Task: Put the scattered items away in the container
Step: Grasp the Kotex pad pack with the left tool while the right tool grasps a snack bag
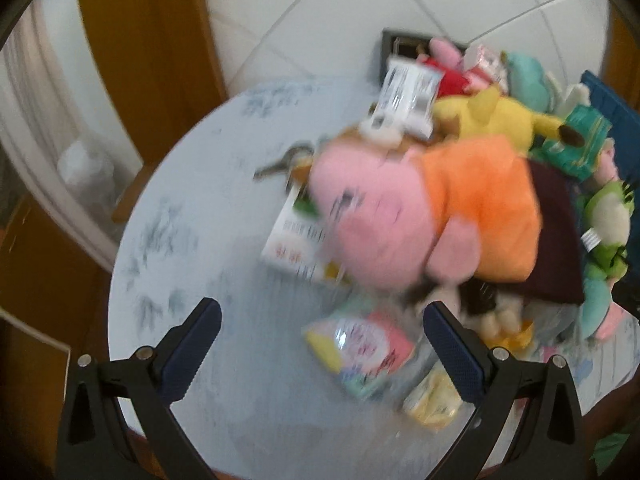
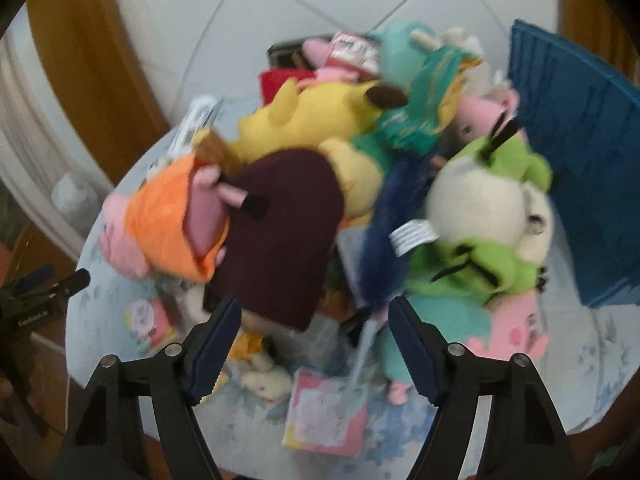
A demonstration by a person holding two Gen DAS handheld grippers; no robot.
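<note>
A heap of soft toys and packets lies on a round table with a pale floral cloth (image 1: 180,240). A pink pig plush in an orange dress (image 1: 400,216) lies on top, beside a yellow plush (image 1: 492,116) and a green plush (image 2: 492,208). A blue ribbed plastic container (image 2: 580,160) stands tilted at the heap's right edge. My left gripper (image 1: 322,306) is open above a pink and yellow snack packet (image 1: 360,348). My right gripper (image 2: 316,300) is open just below a maroon cloth piece (image 2: 280,232). A thin pale stick hangs between its jaws, untouched by the pads.
Keys (image 1: 284,162) and a white printed box (image 1: 296,240) lie left of the pig. A pink card packet (image 2: 326,416) lies near the table's front edge. A dark frame (image 1: 400,44) sits on the tiled floor behind. Wooden furniture (image 1: 140,40) stands at the left.
</note>
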